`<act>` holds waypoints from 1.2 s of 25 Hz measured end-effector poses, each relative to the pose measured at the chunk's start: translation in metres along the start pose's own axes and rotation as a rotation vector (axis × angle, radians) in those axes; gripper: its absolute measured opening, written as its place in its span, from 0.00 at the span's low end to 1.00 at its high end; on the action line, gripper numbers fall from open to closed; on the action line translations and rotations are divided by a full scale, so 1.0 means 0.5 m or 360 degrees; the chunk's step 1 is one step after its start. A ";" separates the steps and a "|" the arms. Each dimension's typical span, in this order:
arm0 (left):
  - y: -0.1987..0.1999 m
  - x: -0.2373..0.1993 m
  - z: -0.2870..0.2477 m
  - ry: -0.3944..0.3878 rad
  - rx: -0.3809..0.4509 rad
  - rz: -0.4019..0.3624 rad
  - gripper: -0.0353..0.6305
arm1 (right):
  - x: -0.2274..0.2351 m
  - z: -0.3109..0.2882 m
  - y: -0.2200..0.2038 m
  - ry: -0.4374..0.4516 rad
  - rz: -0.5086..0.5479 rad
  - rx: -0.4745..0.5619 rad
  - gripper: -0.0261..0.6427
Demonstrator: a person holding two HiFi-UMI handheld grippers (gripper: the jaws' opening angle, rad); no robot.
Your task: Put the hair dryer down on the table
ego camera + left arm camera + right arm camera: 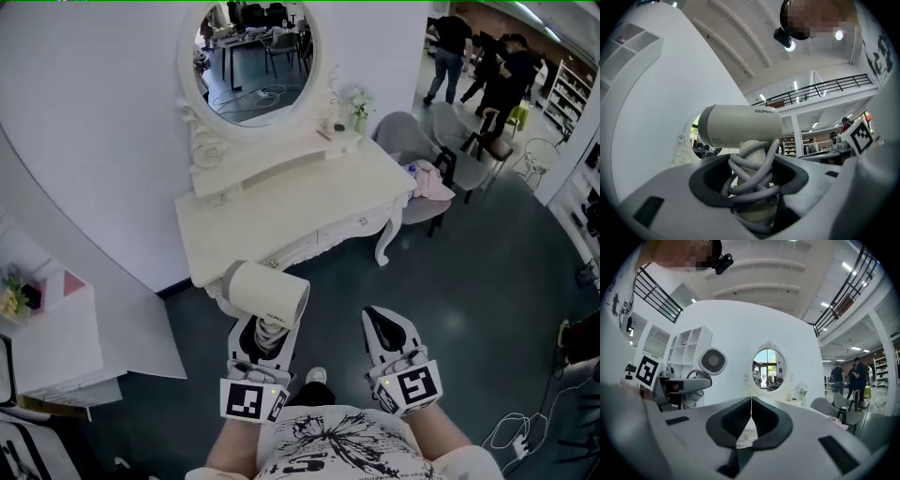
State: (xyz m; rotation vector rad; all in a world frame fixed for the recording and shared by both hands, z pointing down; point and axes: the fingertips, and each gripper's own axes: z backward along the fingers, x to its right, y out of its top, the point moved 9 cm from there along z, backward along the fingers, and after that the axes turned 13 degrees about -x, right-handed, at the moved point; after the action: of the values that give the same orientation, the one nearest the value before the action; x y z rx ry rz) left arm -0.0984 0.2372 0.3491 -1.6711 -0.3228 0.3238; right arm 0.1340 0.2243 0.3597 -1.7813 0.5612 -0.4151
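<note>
Plenty of bare top on the white curvy-legged dressing desk [281,220], with its front edge just ahead of both grippers and open dark floor [469,281] off to the right. The left gripper [265,330] has its jaws clamped on the grey-cord-wrapped handle of the cream barrel hair dryer [269,293], held upright in the air by the desk's near edge. The right gripper [382,323] has its jaws pressed together, nothing in them.

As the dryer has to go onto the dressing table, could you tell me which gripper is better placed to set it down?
Left. The left gripper is shut on the hair dryer by its cord-wrapped handle, close in front of the table. The right gripper is shut and empty.
</note>
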 end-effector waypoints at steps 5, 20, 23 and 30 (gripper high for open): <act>0.024 -0.121 -0.115 -0.0038 0.0001 -0.0036 0.43 | 0.036 -0.150 0.052 -0.0026 -0.0045 0.0027 0.07; 0.002 -0.271 -0.310 0.0028 -0.0103 -0.0044 0.43 | 0.144 -0.435 0.088 0.0101 -0.0145 0.0010 0.07; 0.001 -0.285 -0.357 0.0092 -0.0114 -0.0049 0.43 | 0.186 -0.494 0.098 0.0160 -0.0108 0.0008 0.07; 0.013 -0.312 -0.502 0.0306 -0.0132 0.0023 0.43 | 0.318 -0.645 0.125 0.0347 -0.0025 -0.0033 0.07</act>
State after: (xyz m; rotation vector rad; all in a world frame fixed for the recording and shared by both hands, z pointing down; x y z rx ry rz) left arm -0.1431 -0.0536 0.3768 -1.7714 -0.1829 0.1603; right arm 0.0783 -0.1354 0.3866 -1.7729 0.7062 -0.6212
